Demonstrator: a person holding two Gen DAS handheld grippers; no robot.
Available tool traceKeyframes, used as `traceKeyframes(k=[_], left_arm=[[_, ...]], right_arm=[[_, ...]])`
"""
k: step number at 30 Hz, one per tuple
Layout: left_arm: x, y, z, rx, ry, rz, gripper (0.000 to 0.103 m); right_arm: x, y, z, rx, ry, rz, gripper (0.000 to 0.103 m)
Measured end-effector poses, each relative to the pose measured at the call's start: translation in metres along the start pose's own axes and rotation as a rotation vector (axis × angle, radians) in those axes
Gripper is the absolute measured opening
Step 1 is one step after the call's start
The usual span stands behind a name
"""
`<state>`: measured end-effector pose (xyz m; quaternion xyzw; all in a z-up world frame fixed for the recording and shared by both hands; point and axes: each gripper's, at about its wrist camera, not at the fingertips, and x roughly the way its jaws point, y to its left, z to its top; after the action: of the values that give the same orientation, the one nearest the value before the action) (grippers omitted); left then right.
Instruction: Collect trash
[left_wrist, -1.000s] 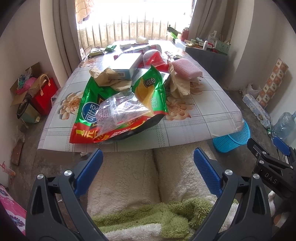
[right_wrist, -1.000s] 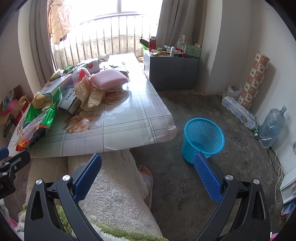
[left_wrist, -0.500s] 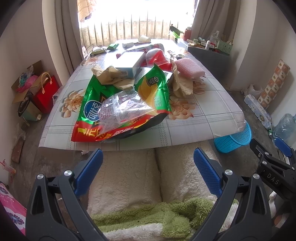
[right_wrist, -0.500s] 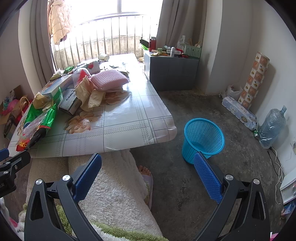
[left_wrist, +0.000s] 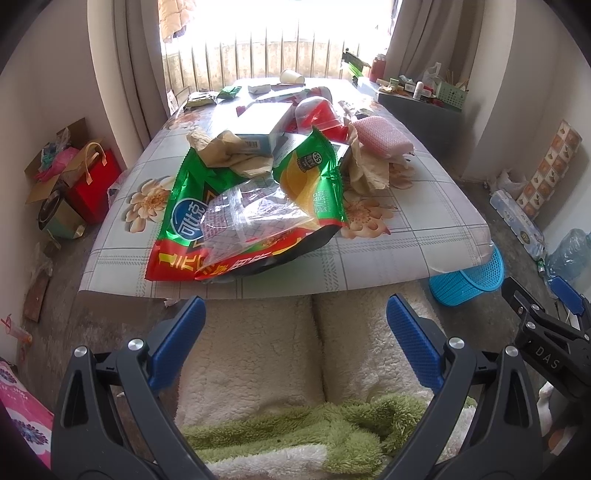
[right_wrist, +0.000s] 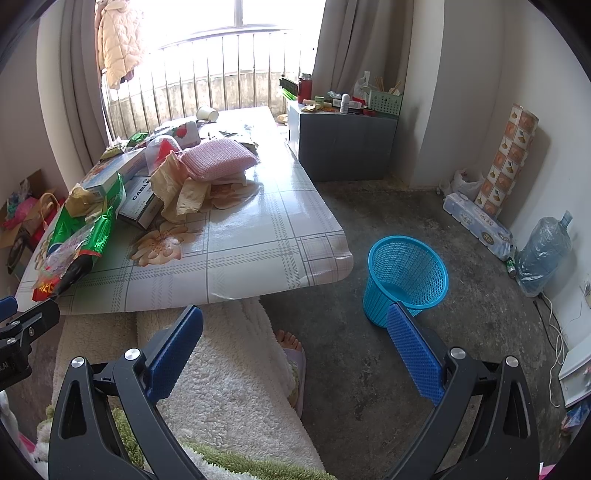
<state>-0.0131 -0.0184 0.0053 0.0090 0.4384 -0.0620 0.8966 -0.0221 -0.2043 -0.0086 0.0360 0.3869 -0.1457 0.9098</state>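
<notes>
left wrist view: left gripper (left_wrist: 295, 325) jaws spread wide, nothing between the blue pads (left_wrist: 177, 347), hanging off the near edge of the table (left_wrist: 424, 236) above the person's fleece-covered lap (left_wrist: 258, 350). trash sits in a heap on the table's left half: a big green and red snack bag (left_wrist: 192, 218) lies at the near-left edge, with a clear plastic bag (left_wrist: 251, 218) on top of it and a second green and yellow snack bag (left_wrist: 314, 177) leaning against its right side. crumpled brown paper (left_wrist: 229, 155) is just behind the bags, touching a light blue carton (left_wrist: 262, 127). a pink sponge-like pad (left_wrist: 380, 136) rests on more crumpled paper (left_wrist: 369, 170) toward the right edge. a paper cup (left_wrist: 291, 76) lies tipped at the far edge. right gripper (left_wrist: 535, 314) shows at the right side of this view, off the table. right wrist view: right gripper (right_wrist: 295, 325) also spread wide and empty, pads (right_wrist: 413, 350) framing bare concrete floor (right_wrist: 406, 206) and a sandalled foot (right_wrist: 291, 347). blue mesh waste basket (right_wrist: 406, 273) stands upright on the floor just off the table's near-right corner, touching nothing, and looks empty. rest of the table's right half (right_wrist: 266, 229) is bare cloth.
</notes>
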Motion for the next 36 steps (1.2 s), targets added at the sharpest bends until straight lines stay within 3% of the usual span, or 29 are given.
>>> traceKeyframes(k=[36], left_arm=[[0.003, 0.01, -0.003, -0.004, 0.013, 0.003, 0.094]], right_arm=[[0.001, 0.001, -0.001, 0.001, 0.006, 0.003, 0.097]])
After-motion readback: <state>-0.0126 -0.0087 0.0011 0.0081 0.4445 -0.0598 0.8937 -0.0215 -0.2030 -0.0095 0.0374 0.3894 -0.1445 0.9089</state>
